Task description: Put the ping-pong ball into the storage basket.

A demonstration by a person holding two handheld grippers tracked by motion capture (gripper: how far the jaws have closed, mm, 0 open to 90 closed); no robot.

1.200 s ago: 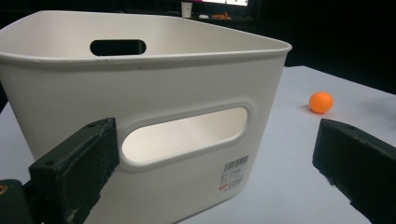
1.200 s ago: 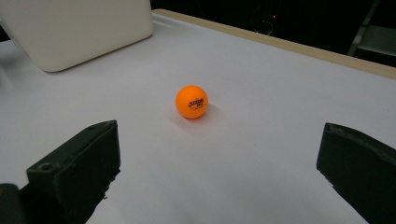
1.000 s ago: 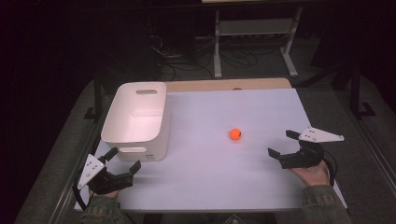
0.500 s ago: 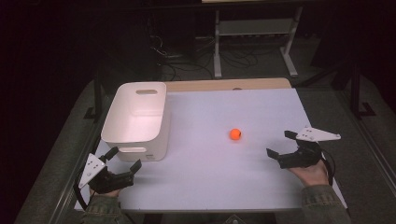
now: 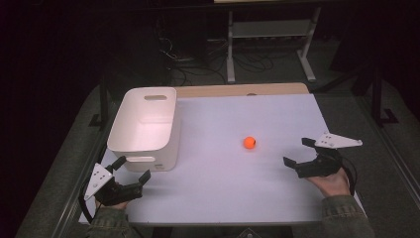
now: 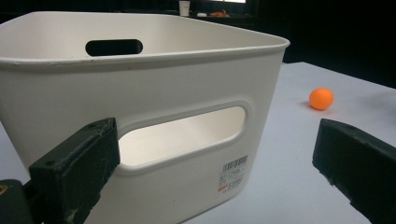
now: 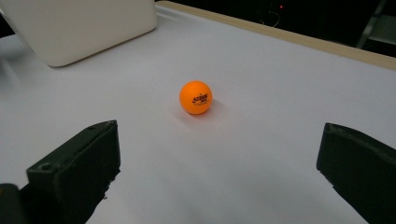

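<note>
An orange ball lies on the white table top, right of centre. A white plastic bin with handle slots stands at the table's left, and nothing shows inside it. My right gripper rests near the table's right edge, open, its jaws pointing toward the ball and well short of it. Close in front of the bin's near wall, my left gripper stands open with nothing between its jaws. The ball also appears far off in the left gripper view.
A wooden strip runs along the table's far edge. Beyond it stand a metal rack and cables on a dark floor. Open table surface lies between the bin and the ball.
My right gripper has shifted slightly toward the ball. The left gripper, the bin and the ball have not visibly moved.
</note>
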